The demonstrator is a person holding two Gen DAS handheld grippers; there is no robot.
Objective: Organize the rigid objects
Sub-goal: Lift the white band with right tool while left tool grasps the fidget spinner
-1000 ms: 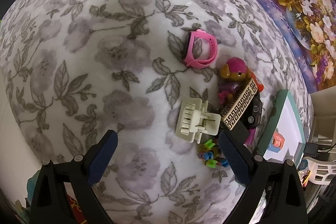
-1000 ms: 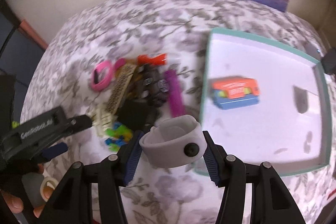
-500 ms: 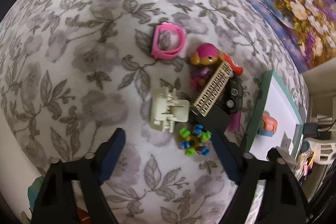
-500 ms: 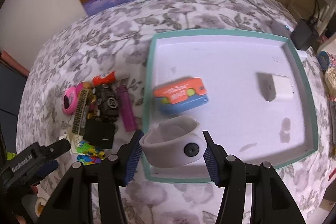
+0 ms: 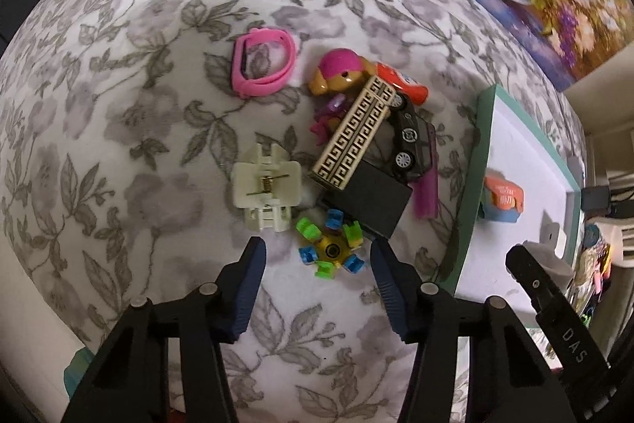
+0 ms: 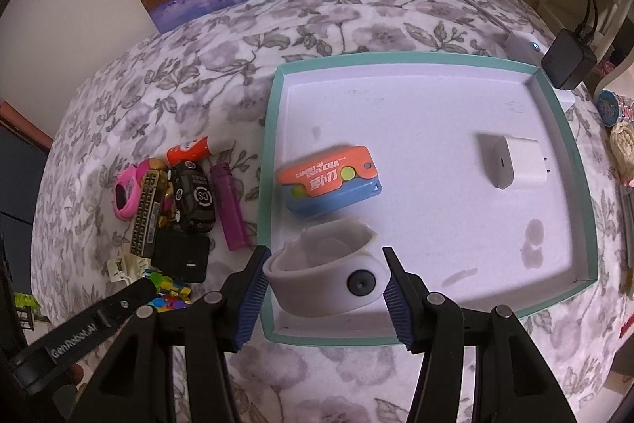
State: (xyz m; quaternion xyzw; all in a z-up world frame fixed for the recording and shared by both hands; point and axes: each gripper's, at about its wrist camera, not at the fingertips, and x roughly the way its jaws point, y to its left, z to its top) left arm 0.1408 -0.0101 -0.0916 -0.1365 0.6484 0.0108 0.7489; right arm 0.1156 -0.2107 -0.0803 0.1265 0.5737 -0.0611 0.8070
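Overhead, two pairs of tongs work a flower-printed bed [image 6: 222,38], sorting hard odds and ends into a teal-rimmed tray [image 6: 269,161] that lies toward the bed's right edge.

The right tongs [image 6: 324,282] are clenched on a grey wristband [image 6: 317,276], pads pressing its two sides, and hold it over the tray's near left corner. The band looks light and rubbery rather than truly stiff, so it likely flexes under a squeeze; the firmer part by its dark stud seems the surer place to pinch. Already in the tray are an orange-and-blue toy knife case [image 6: 329,181] near the left wall and a white charger plug [image 6: 511,165] toward the right wall.

Left of the tray a pile waits on the bedspread: a black block [image 5: 372,197], a cream key-patterned bar [image 5: 350,137] leaning across a black toy car [image 5: 412,141], a cream hair claw [image 5: 267,185], a pink watch band [image 5: 263,62], a pink-hatted pup figure [image 5: 340,74], a purple lighter [image 6: 230,209] and a small orange tube [image 6: 188,148].

Smallest is the spiky green-and-blue spinner toy [image 5: 331,244] at the pile's near edge. The left tongs [image 5: 319,268] are closing above it, nothing yet between the pads. It appears light, hard and knobbly, apt to roll or slip; gripping across opposite prongs rather than the yellow hub looks safest.
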